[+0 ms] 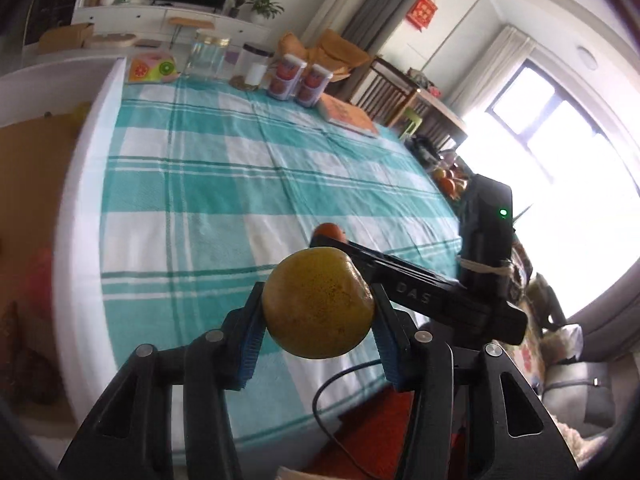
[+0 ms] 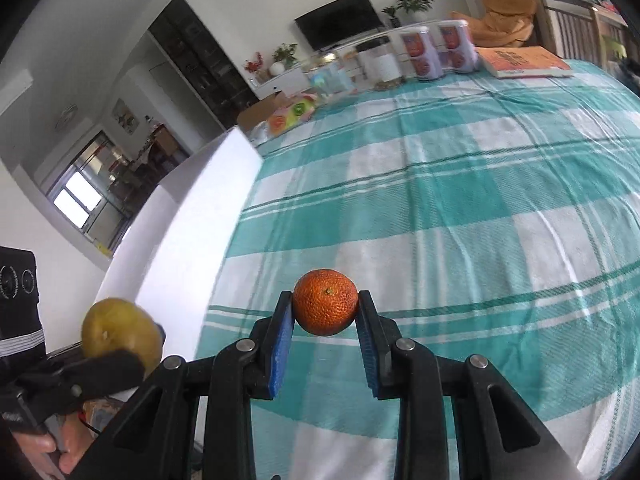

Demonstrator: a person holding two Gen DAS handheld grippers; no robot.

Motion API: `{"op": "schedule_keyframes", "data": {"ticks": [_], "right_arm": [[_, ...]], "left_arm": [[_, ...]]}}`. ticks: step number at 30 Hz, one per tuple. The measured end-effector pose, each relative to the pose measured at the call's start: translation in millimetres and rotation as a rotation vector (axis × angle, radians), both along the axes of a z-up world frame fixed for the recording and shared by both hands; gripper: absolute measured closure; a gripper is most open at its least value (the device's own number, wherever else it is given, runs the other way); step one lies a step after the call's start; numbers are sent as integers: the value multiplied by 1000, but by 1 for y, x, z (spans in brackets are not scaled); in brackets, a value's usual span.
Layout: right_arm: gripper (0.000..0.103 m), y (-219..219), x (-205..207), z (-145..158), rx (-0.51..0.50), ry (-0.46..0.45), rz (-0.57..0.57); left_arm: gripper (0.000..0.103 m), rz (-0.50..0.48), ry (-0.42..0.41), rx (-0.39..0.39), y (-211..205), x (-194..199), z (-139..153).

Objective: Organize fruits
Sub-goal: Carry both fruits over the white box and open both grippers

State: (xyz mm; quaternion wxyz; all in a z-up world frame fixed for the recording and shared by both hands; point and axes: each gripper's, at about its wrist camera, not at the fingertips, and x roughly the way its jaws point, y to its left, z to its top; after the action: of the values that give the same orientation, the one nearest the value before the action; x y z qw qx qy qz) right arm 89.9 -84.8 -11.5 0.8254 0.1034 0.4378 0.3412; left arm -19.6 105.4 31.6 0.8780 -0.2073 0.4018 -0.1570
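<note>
My left gripper (image 1: 319, 312) is shut on a yellow-green citrus fruit (image 1: 319, 304), held above the near edge of the table. The same fruit also shows in the right wrist view (image 2: 120, 330), at the lower left. My right gripper (image 2: 325, 312) is shut on a small orange tangerine (image 2: 325, 307) above the teal checked tablecloth (image 2: 460, 200). In the left wrist view the right gripper (image 1: 332, 238) reaches in from the right, and the tangerine (image 1: 329, 230) peeks out behind the yellow fruit. More orange fruits (image 1: 448, 184) lie at the table's right edge.
At the far end of the table stand a glass jar (image 1: 206, 56), a white canister (image 1: 254, 66), two printed tins (image 1: 298, 80), a fruit-patterned box (image 1: 152, 68) and an orange book (image 1: 348, 114). A white wall ledge (image 2: 180, 216) runs along the table's left side.
</note>
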Motion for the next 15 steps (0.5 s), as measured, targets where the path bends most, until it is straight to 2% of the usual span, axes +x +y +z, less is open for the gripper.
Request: {"op": "schedule_keyframes", "data": {"ticks": [3, 6, 10, 12, 15], "right_arm": [[72, 52, -17, 25, 57, 10, 144], [72, 104, -37, 46, 80, 10, 287], [72, 152, -53, 57, 88, 53, 399], [72, 174, -62, 58, 49, 66, 457], [72, 206, -81, 56, -50, 33, 537]], "left_arm": [[52, 105, -37, 21, 41, -30, 29], [52, 259, -34, 89, 91, -46, 35], [52, 452, 69, 185, 153, -51, 9], [51, 501, 115, 230, 171, -53, -7], [51, 534, 178, 242, 186, -54, -28]]}}
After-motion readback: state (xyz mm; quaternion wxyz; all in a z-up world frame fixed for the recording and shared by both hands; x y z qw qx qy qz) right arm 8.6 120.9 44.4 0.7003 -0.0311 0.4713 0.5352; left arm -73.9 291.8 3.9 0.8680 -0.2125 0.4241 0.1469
